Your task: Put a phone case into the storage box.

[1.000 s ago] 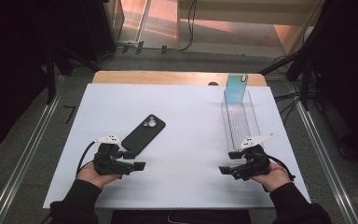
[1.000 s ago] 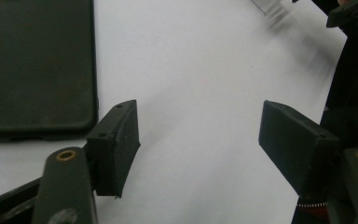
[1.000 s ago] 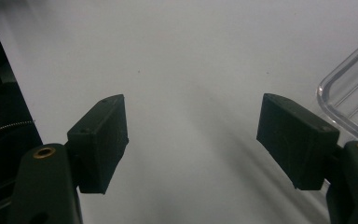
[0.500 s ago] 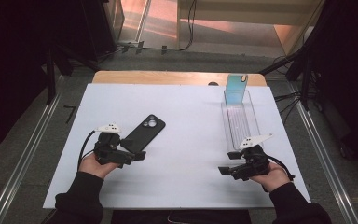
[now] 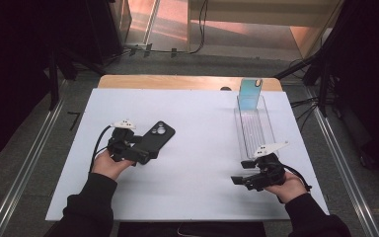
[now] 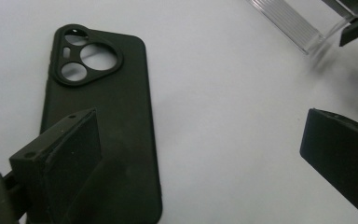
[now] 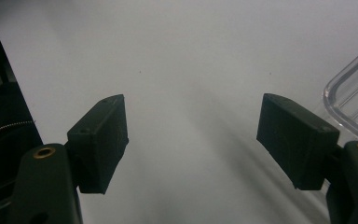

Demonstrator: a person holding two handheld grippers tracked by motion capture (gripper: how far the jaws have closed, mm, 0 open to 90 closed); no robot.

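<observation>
— Where the white table (image 5: pixel 192 148) is concerned, what do we record on its left half?

— We note a black phone case (image 6: pixel 103 116) lying flat, back side up, its camera cut-out toward the far end. From the high view it sits left of centre, angled, with the cut-out end pointing away from the person. The left gripper (image 5: pixel 143 154) is at the near end of that case. In the left gripper view we see its jaws spread wide: one black jaw stands over the lower part of the case, the other is well off to the side above bare table. We cannot tell whether the near jaw touches the case.

— And on the right?

— We find the right gripper (image 5: pixel 237 180) held in the person's right hand (image 5: pixel 288 185) near the front edge, jaws likewise apart with nothing between them; in the right gripper view we see plain white surface in the gap. Just beside it is the near end of a clear plastic tray (image 5: pixel 254 126), long and ribbed, running away from the person. At its far end we see a teal, translucent card-like piece (image 5: pixel 249 94) standing upright.

— Sleeves?

— Dark on both forearms.
</observation>
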